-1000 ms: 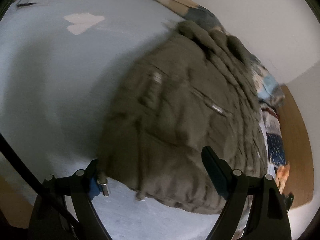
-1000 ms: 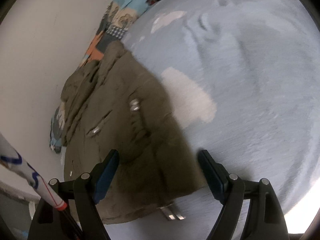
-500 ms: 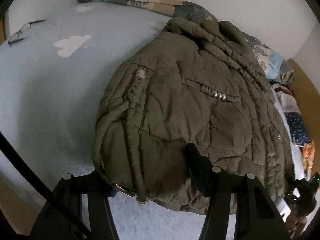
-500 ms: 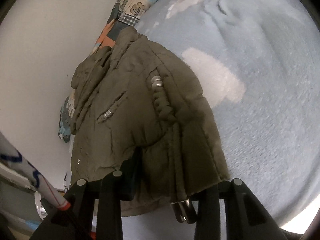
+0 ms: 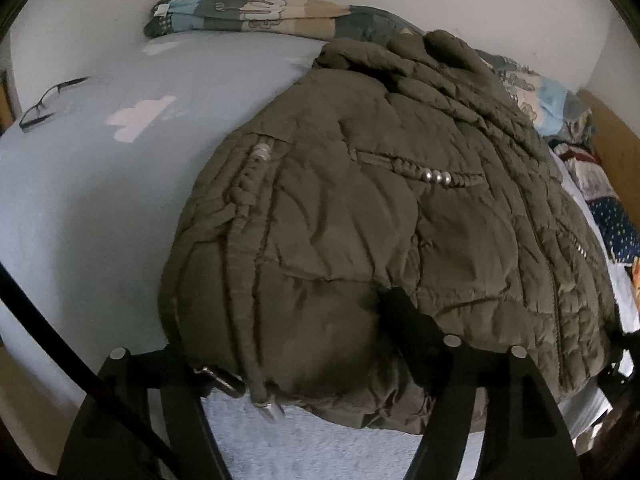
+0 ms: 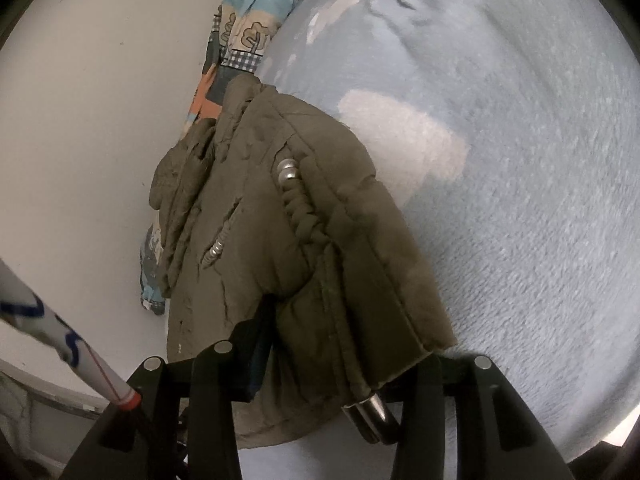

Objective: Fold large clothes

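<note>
1. The left gripper (image 5: 288, 344) jaws, having just been widening, are pinching the olive jacket (image 5: 360, 208) hem between them.
2. The right gripper (image 6: 344, 344) jaws, having just been opening slightly, are clamping the jacket's corner, which is lying on the bed (image 6: 520, 160).

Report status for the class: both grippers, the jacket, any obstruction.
Left gripper and right gripper both clamped on the olive jacket's near hem. Jacket bunched on blue bed. Eyeglasses lie clear.
</note>
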